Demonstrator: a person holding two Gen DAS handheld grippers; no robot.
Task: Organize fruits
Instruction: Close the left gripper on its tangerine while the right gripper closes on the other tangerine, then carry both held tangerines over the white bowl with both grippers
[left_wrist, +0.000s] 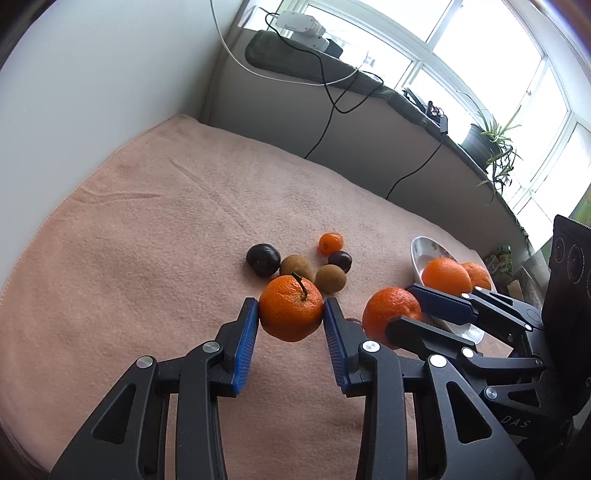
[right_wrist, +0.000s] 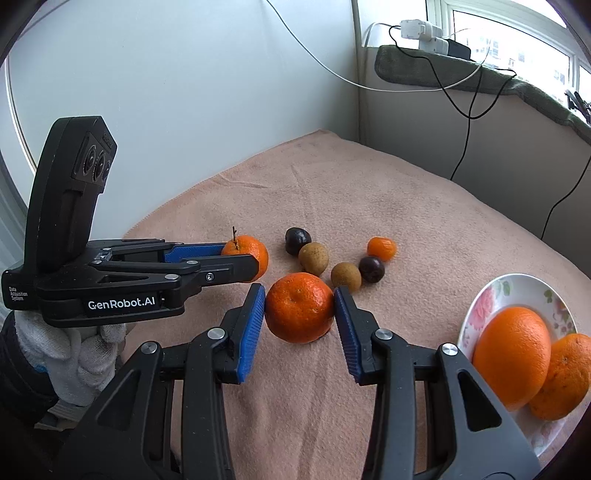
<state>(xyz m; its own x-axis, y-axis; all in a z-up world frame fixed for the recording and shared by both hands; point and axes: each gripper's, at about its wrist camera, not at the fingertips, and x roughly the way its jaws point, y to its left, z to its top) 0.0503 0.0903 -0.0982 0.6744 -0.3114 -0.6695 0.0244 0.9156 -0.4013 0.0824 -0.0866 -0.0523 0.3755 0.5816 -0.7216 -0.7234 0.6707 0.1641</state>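
Now clamped: left gripper (left_wrist: 290, 316) on the stemmed mandarin (left_wrist: 290, 312), right gripper (right_wrist: 299, 309) on the second mandarin (right_wrist: 299, 307), blue pads pressed to both flanks of each fruit. Both apparently lifted just clear of the pink blanket (left_wrist: 147, 229), near its middle. Beyond them, a loose cluster: two kiwis (right_wrist: 313, 258), two dark plums (right_wrist: 297, 240), one small tangerine (right_wrist: 382, 247). Toward the blanket's right edge, a floral plate (right_wrist: 491, 295) already carrying an orange (right_wrist: 513, 356) and another mandarin. Likely trouble: round, waxy skin rolling out of a narrow two-point pinch on the way across; bruising under too hard a squeeze; a clash between the two grippers, close side by side; fruit rolling off the crowded, shallow plate.
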